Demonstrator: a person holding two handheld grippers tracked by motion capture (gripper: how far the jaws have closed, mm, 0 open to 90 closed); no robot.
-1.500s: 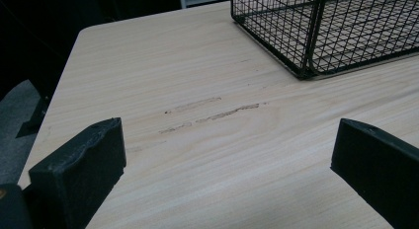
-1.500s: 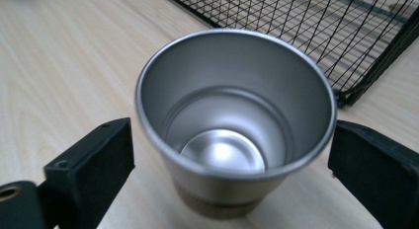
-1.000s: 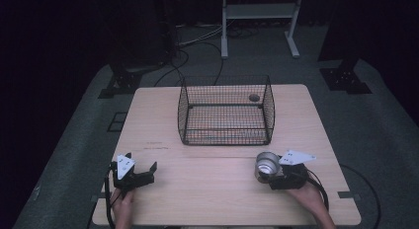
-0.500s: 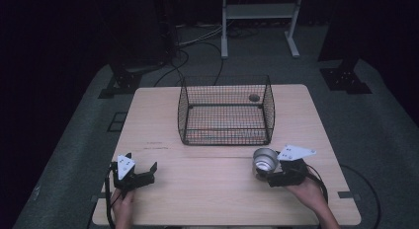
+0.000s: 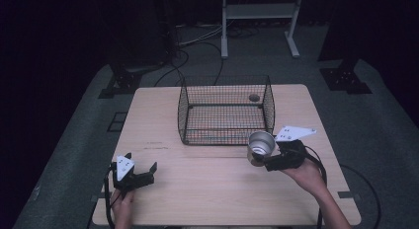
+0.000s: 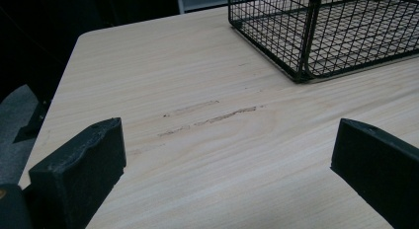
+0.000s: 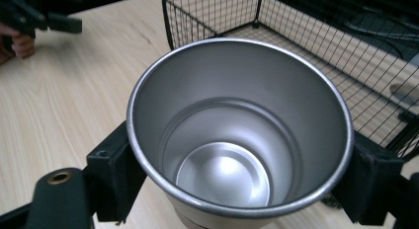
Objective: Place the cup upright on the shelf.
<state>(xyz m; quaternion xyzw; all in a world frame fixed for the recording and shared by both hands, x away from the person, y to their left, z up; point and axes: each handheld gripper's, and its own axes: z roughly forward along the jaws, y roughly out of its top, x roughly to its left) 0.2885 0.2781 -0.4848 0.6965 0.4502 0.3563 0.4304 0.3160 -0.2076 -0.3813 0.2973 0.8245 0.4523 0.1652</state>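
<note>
A steel cup (image 5: 260, 146) with an empty shiny inside (image 7: 227, 160) hangs above the table, just in front of the wire basket's (image 5: 225, 110) near right corner. My right gripper (image 5: 269, 157) is shut on the cup, one jaw on each side of its wall. At the front left of the table my left gripper (image 5: 141, 173) rests low with its jaws wide apart and nothing between them; bare wood (image 6: 222, 155) lies between the two black jaws. The left gripper (image 7: 34, 17) and its hand also appear far off in the right gripper view.
The black wire basket stands open-topped in the middle back of the wooden table (image 5: 207, 189), with a small round object (image 5: 254, 97) at its far right corner. Dark scuff marks (image 6: 212, 118) cross the wood. Cables and a white stand (image 5: 257, 21) lie on the floor behind.
My right gripper has risen with the cup and shifted left toward the basket's near right corner. The left gripper has stayed where it was.
</note>
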